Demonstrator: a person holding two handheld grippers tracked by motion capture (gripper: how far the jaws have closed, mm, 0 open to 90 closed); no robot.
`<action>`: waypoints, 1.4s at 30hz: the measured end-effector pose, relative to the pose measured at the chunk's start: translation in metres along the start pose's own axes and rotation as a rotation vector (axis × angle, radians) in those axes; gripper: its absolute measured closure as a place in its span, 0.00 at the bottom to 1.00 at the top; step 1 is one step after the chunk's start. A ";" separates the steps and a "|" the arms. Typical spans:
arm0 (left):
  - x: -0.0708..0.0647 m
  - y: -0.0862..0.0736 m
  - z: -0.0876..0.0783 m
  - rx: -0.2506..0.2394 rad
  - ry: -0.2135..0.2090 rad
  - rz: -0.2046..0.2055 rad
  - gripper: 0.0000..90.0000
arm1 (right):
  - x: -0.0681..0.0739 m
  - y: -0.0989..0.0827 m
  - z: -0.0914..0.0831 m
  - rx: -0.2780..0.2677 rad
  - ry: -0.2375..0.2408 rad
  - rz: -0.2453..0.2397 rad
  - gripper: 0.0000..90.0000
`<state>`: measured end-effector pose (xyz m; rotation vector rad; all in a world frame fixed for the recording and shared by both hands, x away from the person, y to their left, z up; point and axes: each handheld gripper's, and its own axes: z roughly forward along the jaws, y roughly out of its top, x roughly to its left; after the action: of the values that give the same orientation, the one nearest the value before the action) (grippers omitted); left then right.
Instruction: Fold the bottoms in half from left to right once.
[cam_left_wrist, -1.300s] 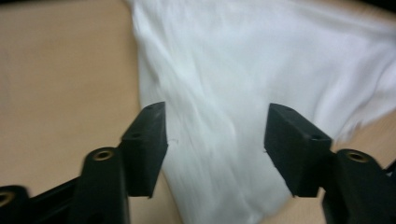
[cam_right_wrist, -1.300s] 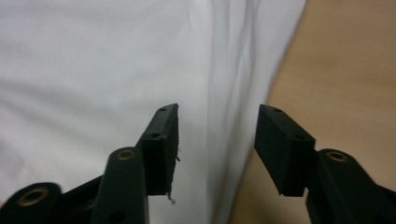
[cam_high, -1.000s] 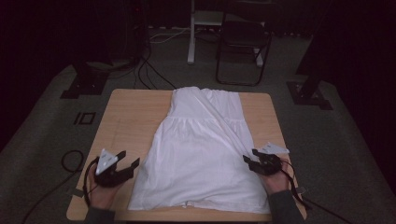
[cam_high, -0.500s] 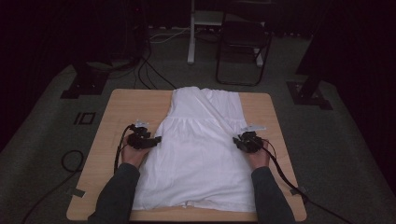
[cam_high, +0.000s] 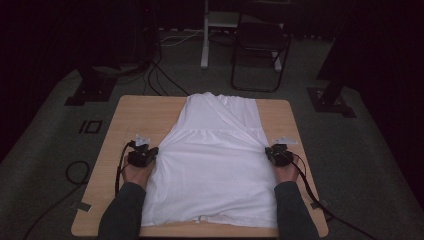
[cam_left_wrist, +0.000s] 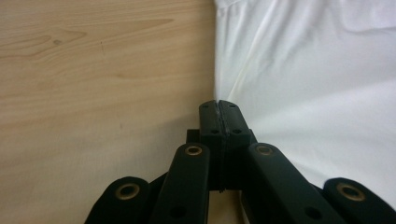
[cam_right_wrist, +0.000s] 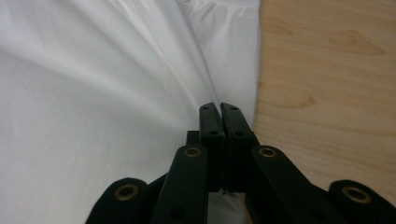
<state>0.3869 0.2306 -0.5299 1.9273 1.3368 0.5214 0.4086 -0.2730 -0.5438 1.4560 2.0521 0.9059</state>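
High view: white dress lies flat down the middle of the wooden table. Both hands have come fwd from the near corners; left gripper and right gripper now sit at the dress's side edges near the waist seam. Jaws have just been closing, now pinched on fabric at each edge. Looks like both sides are gripped, ready to fold. Bare wood both sides, more beyond; plenty of room.

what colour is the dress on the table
Plain white dress, no pattern; it shows best in the high view.
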 end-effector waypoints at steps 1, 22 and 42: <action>-0.004 -0.008 -0.010 -0.008 0.003 0.023 1.00 | 0.000 -0.003 -0.003 0.005 0.005 -0.002 0.98; -0.028 -0.070 -0.093 -0.011 -0.045 0.057 0.58 | 0.021 -0.057 -0.084 0.047 0.159 -0.060 0.68; -0.038 0.014 -0.024 -0.062 -0.042 0.072 0.49 | 0.057 0.057 -0.020 -0.045 0.254 -0.213 0.98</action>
<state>0.3647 0.2007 -0.5010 1.9311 1.2150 0.5479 0.4125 -0.2116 -0.4881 1.1193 2.2999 1.0840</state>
